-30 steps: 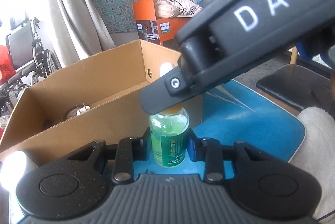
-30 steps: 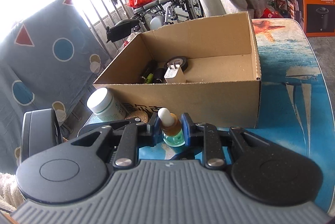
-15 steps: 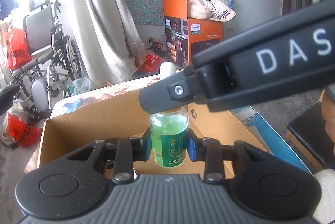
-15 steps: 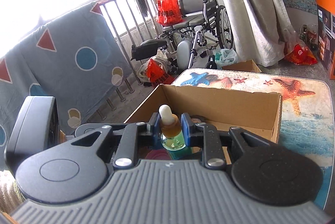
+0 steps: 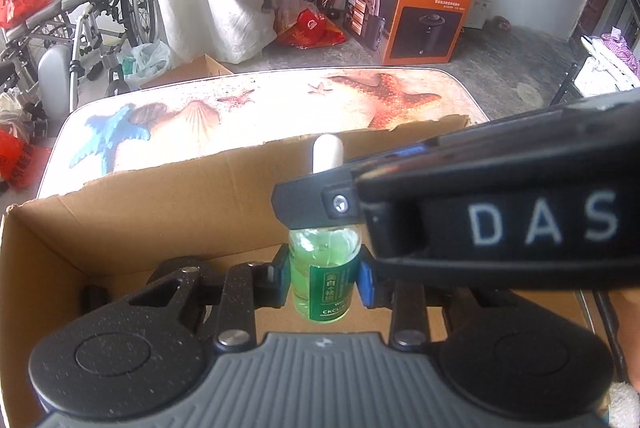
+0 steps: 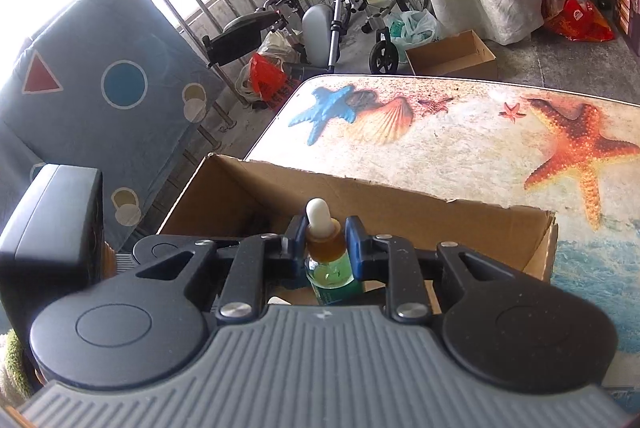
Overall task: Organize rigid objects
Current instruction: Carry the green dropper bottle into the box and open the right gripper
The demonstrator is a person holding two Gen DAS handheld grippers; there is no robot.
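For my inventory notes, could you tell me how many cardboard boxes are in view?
3: the open box under the held bottle, a small one on the floor, and the orange box. Others may be hidden.

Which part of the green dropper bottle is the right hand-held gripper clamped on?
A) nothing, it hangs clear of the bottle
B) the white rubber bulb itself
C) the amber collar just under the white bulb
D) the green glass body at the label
C: in the right wrist view the right hand-held gripper closes on the amber collar of the dropper bottle, while the left hand-held gripper holds the green body.
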